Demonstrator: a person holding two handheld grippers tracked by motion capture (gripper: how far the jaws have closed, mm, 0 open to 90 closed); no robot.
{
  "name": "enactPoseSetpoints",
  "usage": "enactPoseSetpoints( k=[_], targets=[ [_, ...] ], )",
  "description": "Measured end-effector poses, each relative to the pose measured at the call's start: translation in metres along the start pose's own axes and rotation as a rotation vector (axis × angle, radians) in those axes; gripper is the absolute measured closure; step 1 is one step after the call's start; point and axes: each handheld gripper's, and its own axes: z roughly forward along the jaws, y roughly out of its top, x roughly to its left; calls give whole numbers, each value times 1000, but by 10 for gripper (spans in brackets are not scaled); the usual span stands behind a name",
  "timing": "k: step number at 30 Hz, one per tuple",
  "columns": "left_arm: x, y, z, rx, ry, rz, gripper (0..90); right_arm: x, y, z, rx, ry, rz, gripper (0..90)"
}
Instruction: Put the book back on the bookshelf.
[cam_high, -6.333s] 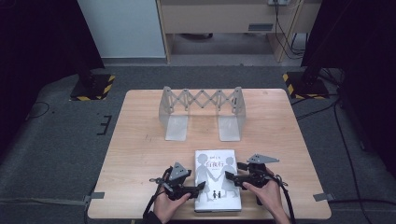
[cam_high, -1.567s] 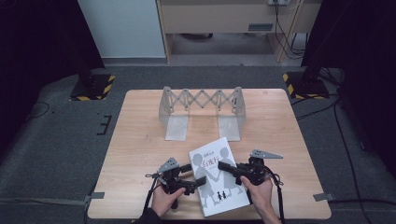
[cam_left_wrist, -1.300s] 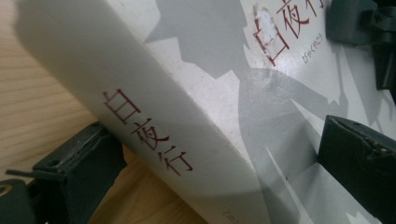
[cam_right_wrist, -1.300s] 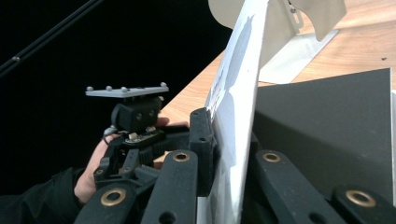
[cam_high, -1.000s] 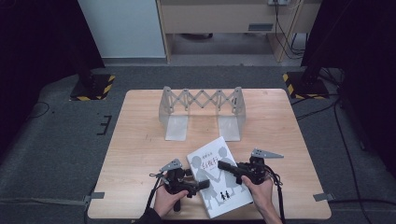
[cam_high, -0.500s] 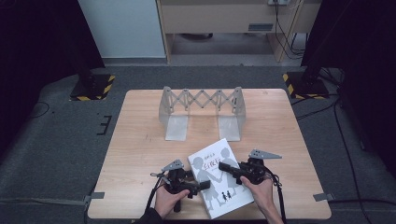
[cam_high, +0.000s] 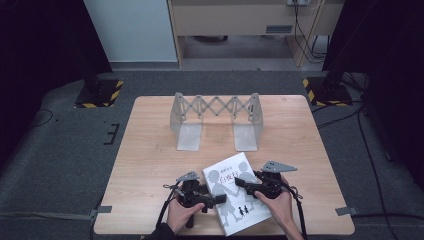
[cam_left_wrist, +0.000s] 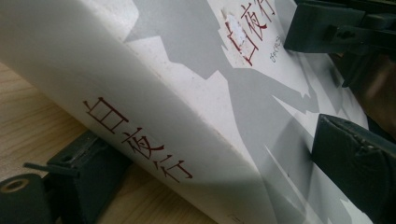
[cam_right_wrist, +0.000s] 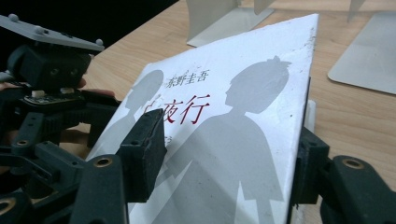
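A white book with grey silhouettes and red characters lies askew near the table's front edge. My left gripper holds its spine side. In the left gripper view one jaw sits under the spine of the book and the other presses on the cover; the jaws of the left gripper have just been closing a little. My right gripper straddles the book's right edge. Its jaws have just been opening, and in the right gripper view the right gripper stands apart from the book between them.
A grey metal expanding book stand stands upright at the middle back of the wooden table; its flat base plates lie just beyond the book. The left gripper and a hand sit close across the cover.
Since the earliest frame the book has turned from square to askew, its far right corner swung away. Over the last second the book and both hands have hardly moved.
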Motion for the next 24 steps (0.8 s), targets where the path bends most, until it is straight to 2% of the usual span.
enactPoseSetpoints(
  k=[5,12,16,18,19,24],
  targets=[
    [2,-1,-1,-6,-6,-17,74,-5,-3,1,22,-4,25,363],
    [2,-1,-1,-17,-2,-31,97,-7,-4,-1,54,-49,16,325],
    [1,-1,-1,-14,8,-27,103,-8,-5,0,53,-66,25,308],
    [1,-1,-1,-10,14,-21,125,-10,-8,2,107,-100,35,259],
    [1,-1,-1,-12,14,-23,125,-11,-10,2,91,-79,49,287],
    [1,-1,0,-13,15,-23,126,-14,-11,2,88,-67,72,280]
  ],
)
